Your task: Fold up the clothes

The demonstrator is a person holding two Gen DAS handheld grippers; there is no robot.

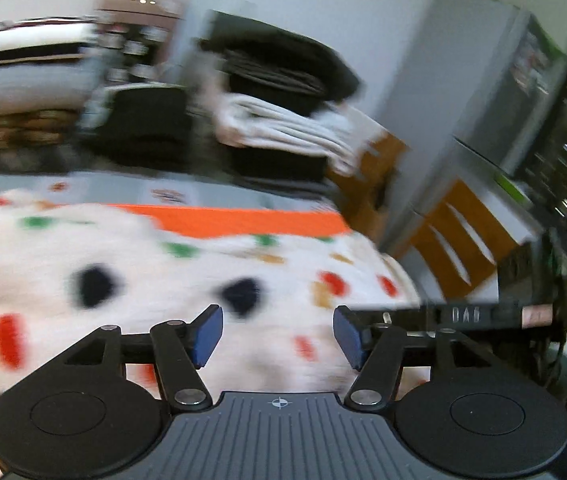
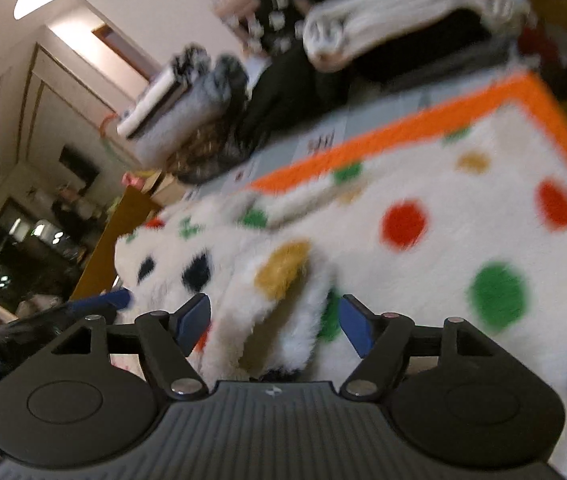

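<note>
Both claws, left claw (image 1: pixel 278 334) and right claw (image 2: pixel 274 322), gape over fluffy white polka-dot garment (image 2: pixel 423 264), orange-edged

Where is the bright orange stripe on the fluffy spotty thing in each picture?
Left wrist view: the orange stripe runs across the middle, along the far edge of the white spotted garment.
Right wrist view: the orange stripe slants up to the right, turning a corner near the right edge.
Shared landmark: the folded white pile behind the stripe.
</note>
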